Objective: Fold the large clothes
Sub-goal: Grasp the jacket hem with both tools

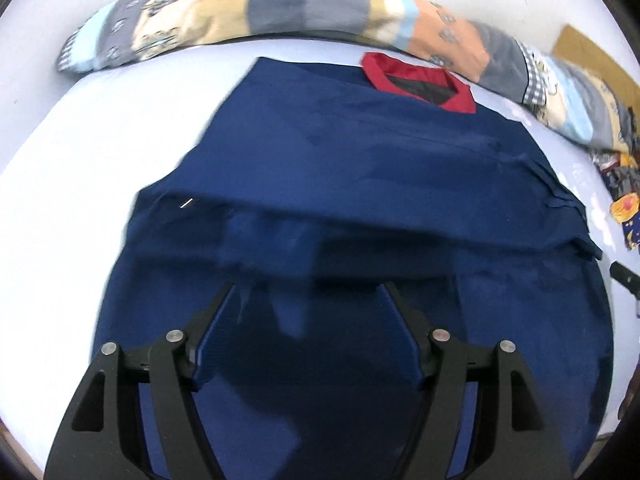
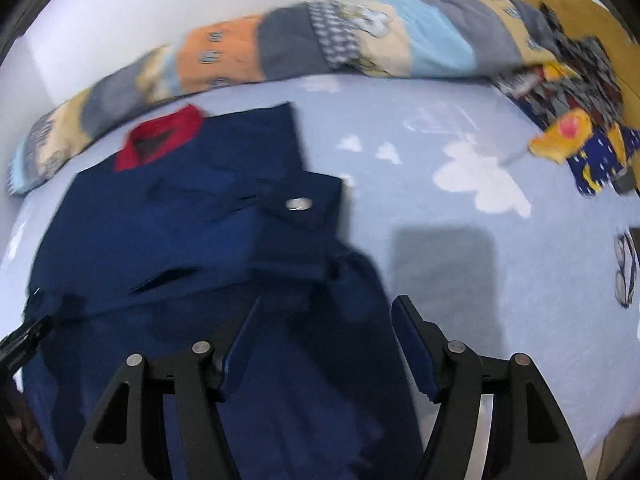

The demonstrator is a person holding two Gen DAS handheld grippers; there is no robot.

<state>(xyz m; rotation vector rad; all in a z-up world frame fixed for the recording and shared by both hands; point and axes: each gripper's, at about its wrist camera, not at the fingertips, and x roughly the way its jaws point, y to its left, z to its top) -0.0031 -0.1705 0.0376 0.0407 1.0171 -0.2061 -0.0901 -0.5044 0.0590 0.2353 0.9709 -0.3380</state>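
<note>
Navy jacket (image 1: 360, 168) is our landmark, spread flat on the pale blue bed sheet (image 2: 460, 248) with white cloud prints. Nearest to us in the left wrist view, our left gripper (image 1: 308, 292) hangs over the jacket's lower part, its jaws standing well apart with only the cloth lying below them; nothing is pinched between the blue pads (image 1: 216, 340). In the right wrist view, our right gripper (image 2: 326, 304) hovers at the jacket's right edge, jaws likewise spread wide and holding nothing, one finger over the navy fabric and the other over bare sheet. Just beyond that gripper, a sleeve cuff (image 2: 304, 216) with a silver snap button (image 2: 299, 203) lies folded across the jacket's body. At the jacket's left edge in this view we can see the black tip of the other gripper. Farther up the jacket sits its red collar (image 1: 416, 80), lying open. Beyond the collar, a long patchwork bolster (image 1: 248, 12) in grey, tan, orange and light blue runs across the head of the bed against a white wall (image 2: 160, 20). To the jacket's far right lies a heap of patterned clothes (image 2: 576, 128), well apart from it.
</note>
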